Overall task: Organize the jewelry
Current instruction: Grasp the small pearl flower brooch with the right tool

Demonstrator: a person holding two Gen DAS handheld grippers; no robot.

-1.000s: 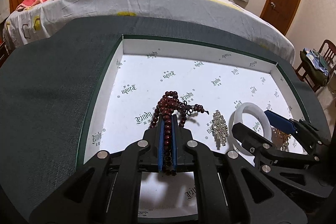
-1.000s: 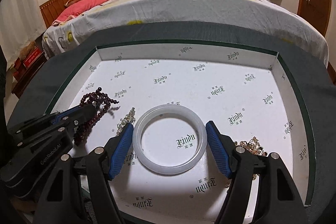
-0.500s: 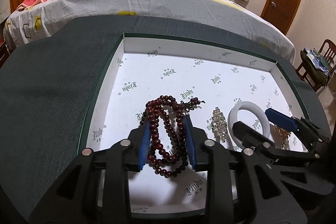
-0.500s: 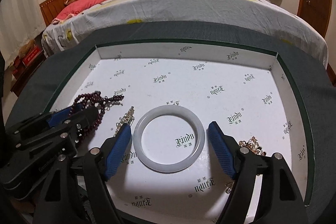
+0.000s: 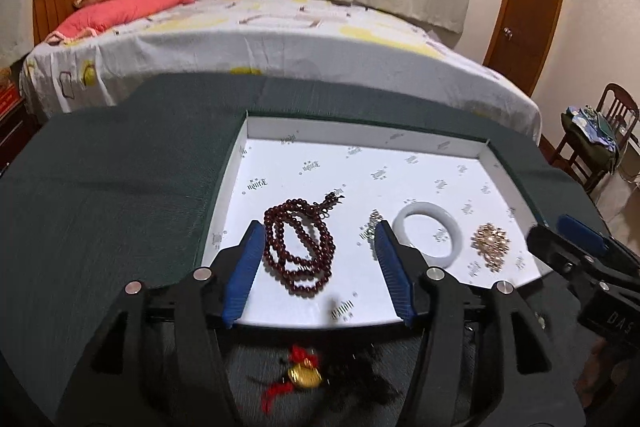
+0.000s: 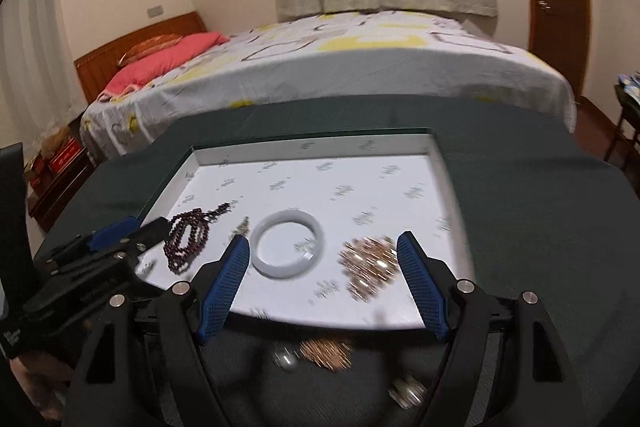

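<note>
Left claw [image 5: 318, 259] jaws have just been opening, empty, right claw [image 6: 322, 281] spread, empty; bead strand [image 5: 300, 247] lies coiled in tray [image 5: 360, 137], limp, light—pinch bunched loops; bangle [image 6: 288, 243] rigid, slippery, likely brittle—grip across rim.

White tray liner [image 5: 420, 163] carries a small dark logo repeated all over — too blurred and upside down to read for sure, possibly "Yindu". Right gripper [image 5: 576, 239] body shows pale letters, looks like "DAS", cut off at the frame edge. Left gripper [image 6: 124, 235] body has embossed lettering in the right wrist view — unreadable.
</note>
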